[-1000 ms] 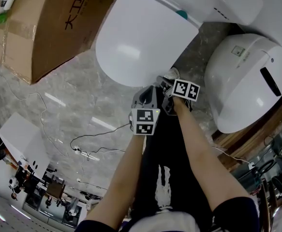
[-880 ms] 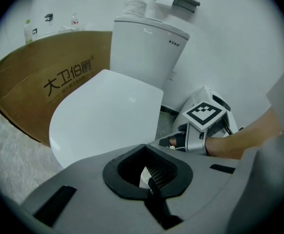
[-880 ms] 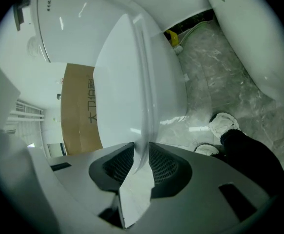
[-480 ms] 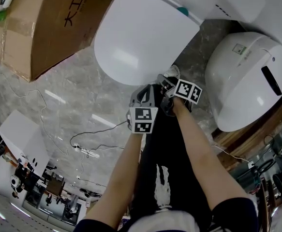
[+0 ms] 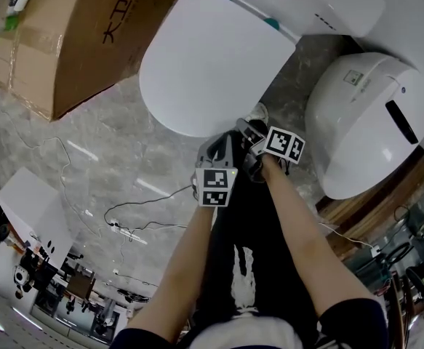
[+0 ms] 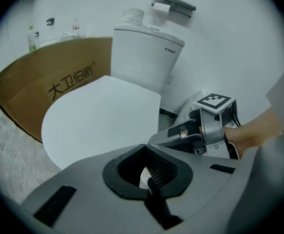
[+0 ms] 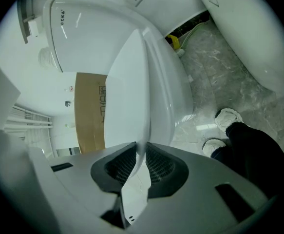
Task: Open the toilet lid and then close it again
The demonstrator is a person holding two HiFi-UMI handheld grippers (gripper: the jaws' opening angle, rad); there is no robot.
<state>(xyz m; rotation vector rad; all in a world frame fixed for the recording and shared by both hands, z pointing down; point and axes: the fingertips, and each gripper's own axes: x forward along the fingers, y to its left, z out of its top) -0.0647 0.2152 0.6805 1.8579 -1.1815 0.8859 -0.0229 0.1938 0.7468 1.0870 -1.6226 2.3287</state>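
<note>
The white toilet lid (image 5: 212, 57) lies over the bowl, its front edge a little raised. My right gripper (image 5: 243, 129) is at that front edge; in the right gripper view the lid (image 7: 124, 106) runs edge-on between the pads (image 7: 156, 162). The jaws of the right gripper (image 7: 141, 160) are closing and press on the edge. My left gripper (image 5: 219, 146) hangs shut just left of it, holding nothing. In the left gripper view, the left gripper (image 6: 149, 177) points at the lid (image 6: 98, 121), and the right gripper (image 6: 180, 133) shows at the lid's rim.
A big cardboard box (image 5: 73, 35) stands left of the toilet. The cistern (image 5: 321, 2) is behind the lid. A second white toilet body (image 5: 364, 122) lies at the right. A cable (image 5: 139, 209) trails over the marble floor. The person's shoes (image 7: 227, 118) stand near the bowl.
My right gripper has closed on the lid's front edge and risen a little, lifting the edge. My left gripper has stayed put, shut.
</note>
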